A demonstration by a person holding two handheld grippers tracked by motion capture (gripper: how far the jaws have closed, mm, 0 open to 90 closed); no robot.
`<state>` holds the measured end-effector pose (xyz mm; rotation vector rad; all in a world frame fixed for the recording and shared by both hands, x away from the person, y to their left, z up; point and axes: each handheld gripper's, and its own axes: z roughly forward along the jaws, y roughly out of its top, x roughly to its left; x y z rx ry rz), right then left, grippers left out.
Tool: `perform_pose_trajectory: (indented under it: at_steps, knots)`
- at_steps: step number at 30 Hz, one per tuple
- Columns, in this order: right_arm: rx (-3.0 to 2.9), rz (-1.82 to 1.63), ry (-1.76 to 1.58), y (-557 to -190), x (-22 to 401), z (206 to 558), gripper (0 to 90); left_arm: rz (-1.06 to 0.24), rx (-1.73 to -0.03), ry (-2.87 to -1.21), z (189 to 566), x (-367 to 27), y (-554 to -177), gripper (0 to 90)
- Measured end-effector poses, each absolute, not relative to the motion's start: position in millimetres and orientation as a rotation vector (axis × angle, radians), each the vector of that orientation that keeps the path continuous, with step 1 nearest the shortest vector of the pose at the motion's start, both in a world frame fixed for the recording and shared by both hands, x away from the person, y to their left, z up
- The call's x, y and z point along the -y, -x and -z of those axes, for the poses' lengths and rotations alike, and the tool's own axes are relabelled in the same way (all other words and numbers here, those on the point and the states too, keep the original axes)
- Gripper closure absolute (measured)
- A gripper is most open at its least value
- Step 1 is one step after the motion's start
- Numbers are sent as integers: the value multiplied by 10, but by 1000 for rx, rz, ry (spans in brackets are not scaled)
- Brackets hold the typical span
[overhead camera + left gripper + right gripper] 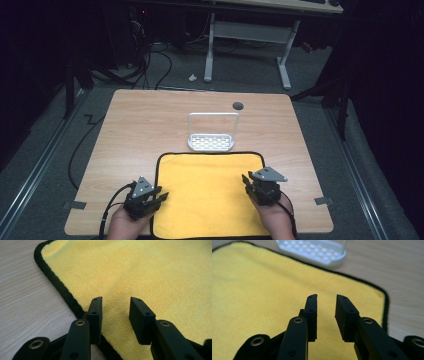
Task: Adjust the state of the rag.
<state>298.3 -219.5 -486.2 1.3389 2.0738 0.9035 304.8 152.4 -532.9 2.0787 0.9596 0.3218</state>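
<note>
Both grippers poised at the yellow cloth's [207, 192] near corners.
Left gripper [156, 197] over the near-left edge, right gripper [248, 181] near-right; both spread, seemingly pinching nothing.

A lab or test room set up for recording handwork: a plain wooden table [150, 130] stands on grey carpet [45, 150] under a dark surround, with black cables [150, 65] trailing over the floor beyond the jaws and a white-legged height-adjustable desk [247, 35] farther back. Metal rails [30, 180] run along both sides of the table, and strips of grey tape [74, 204] mark its near corners.
</note>
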Motion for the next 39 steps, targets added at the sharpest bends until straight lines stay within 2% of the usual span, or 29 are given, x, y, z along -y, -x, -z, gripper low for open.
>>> perform_pose_trajectory:
  at_steps: [6, 9, 16, 19, 21, 25, 30, 34, 39]
  knots:
    - [-2136, -811, -1394, -3055, 2191, 5203, 737, -320, -951, -2094, 5318, -1439, -3062, 627]
    - [-2128, -816, -1406, -3060, 2278, 5227, 734, -311, -936, -2107, 5312, -1385, -3073, 627]
    - [-2028, -772, -1495, -3148, 2794, 5226, 730, -288, -866, -2120, 5319, -988, -3134, 614]
    - [-2015, -778, -1511, -3165, 2864, 5228, 724, -255, -873, -2110, 5313, -977, -3159, 607]
    - [-1995, -810, -1503, -3146, 2873, 5193, 679, -264, -907, -2072, 5261, -1077, -3247, 598]
    - [-1980, -884, -1463, -3056, 2784, 5132, 661, -287, -984, -2011, 5204, -1221, -3453, 560]
    - [-2048, -954, -1317, -2847, 2415, 5095, 638, -292, -1075, -1971, 5208, -1279, -3863, 506]
    - [-2091, -993, -1256, -2753, 2215, 5080, 627, -260, -1157, -1944, 5269, -1259, -4137, 502]
    - [-2128, -989, -1112, -2601, 1975, 5000, 613, -249, -1179, -1955, 5293, -1146, -4299, 500]
